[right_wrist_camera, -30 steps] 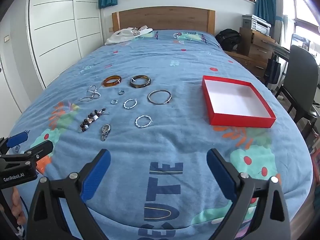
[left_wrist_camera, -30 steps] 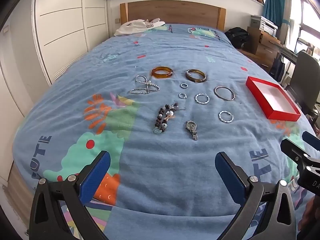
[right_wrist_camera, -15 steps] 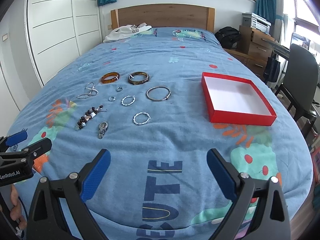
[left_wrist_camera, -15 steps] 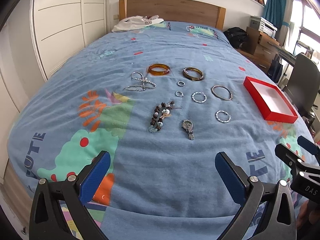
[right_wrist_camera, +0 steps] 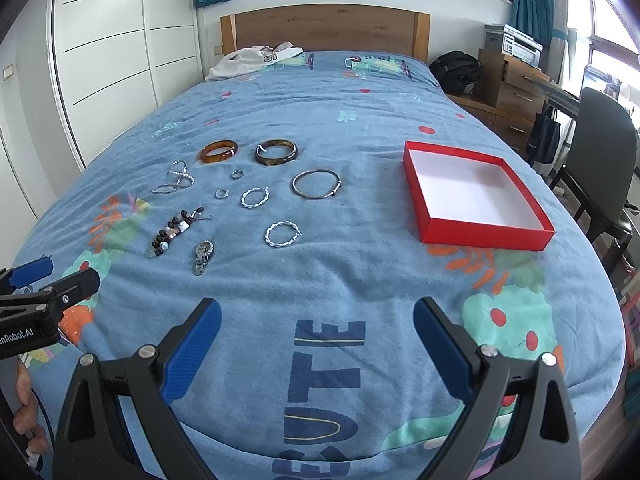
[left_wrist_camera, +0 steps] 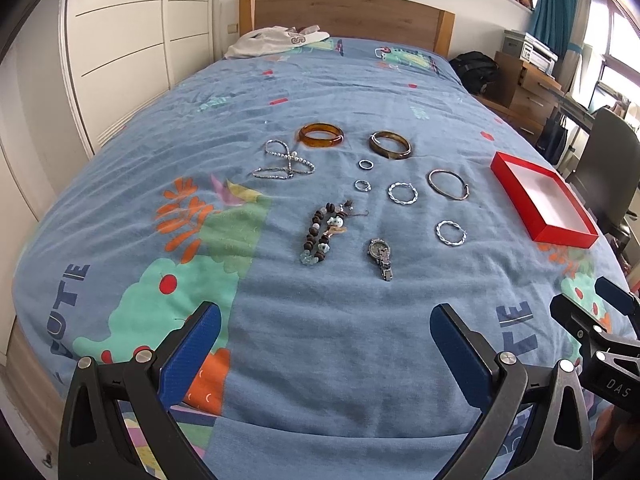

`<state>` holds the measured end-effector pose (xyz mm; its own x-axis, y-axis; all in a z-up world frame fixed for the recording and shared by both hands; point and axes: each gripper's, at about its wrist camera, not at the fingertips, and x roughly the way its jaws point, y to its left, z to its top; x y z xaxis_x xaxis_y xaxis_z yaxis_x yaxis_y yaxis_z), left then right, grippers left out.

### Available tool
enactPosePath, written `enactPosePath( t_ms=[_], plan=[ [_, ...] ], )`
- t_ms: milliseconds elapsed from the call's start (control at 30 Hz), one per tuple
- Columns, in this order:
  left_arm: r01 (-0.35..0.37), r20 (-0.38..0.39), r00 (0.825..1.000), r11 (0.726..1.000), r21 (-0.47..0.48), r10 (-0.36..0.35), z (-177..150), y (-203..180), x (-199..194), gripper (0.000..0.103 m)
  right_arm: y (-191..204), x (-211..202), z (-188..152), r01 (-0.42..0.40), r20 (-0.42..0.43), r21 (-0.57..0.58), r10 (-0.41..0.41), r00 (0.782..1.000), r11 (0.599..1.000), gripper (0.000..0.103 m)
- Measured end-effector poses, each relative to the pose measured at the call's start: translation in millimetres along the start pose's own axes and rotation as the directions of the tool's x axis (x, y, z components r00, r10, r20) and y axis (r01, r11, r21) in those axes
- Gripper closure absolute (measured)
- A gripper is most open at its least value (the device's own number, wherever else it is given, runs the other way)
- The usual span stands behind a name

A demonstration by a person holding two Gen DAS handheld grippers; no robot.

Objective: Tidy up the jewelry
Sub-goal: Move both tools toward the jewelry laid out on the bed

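Observation:
Jewelry lies spread on a blue bedspread: an amber bangle (left_wrist_camera: pixel 321 135), a dark bangle (left_wrist_camera: pixel 390 145), a pearl chain (left_wrist_camera: pixel 283 161), two small rings (left_wrist_camera: pixel 365 165), twisted silver hoops (left_wrist_camera: pixel 403 193), a thin silver bangle (left_wrist_camera: pixel 448 184), a beaded bracelet (left_wrist_camera: pixel 322 232) and a watch (left_wrist_camera: pixel 381 253). An empty red box (right_wrist_camera: pixel 474 194) sits to their right. My left gripper (left_wrist_camera: pixel 325 344) is open and empty, well short of the watch. My right gripper (right_wrist_camera: pixel 318 338) is open and empty, near the bed's front edge.
A white garment (right_wrist_camera: pixel 252 60) lies by the wooden headboard (right_wrist_camera: pixel 326 28). White wardrobe doors (right_wrist_camera: pixel 104 60) run along the left. A chair (right_wrist_camera: pixel 600 152), a dresser (right_wrist_camera: pixel 516 84) and a black bag (right_wrist_camera: pixel 456 70) stand to the right of the bed.
Both grippers have drawn back and risen slightly, so the jewelry and box look a little farther away. Both stay open and empty.

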<state>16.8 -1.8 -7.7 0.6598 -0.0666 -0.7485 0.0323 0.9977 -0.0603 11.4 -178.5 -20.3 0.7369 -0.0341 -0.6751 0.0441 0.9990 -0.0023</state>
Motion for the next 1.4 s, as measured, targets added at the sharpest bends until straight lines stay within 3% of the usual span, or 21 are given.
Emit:
enactPosePath(
  t_ms=[733,1400],
  plan=[
    [-0.012,-0.041,0.999,0.999,0.035,0.013,4,-2,17,0.001,-6,8,4,0.001,0.007,0.014,-0.001,1.0,1.0,0.005],
    [-0.015,-0.069,0.997,0.999,0.035,0.018,2,4,36,0.001,-16,31,5,0.004,-0.043,0.02,-0.004,0.999,1.0,0.006]
  ],
)
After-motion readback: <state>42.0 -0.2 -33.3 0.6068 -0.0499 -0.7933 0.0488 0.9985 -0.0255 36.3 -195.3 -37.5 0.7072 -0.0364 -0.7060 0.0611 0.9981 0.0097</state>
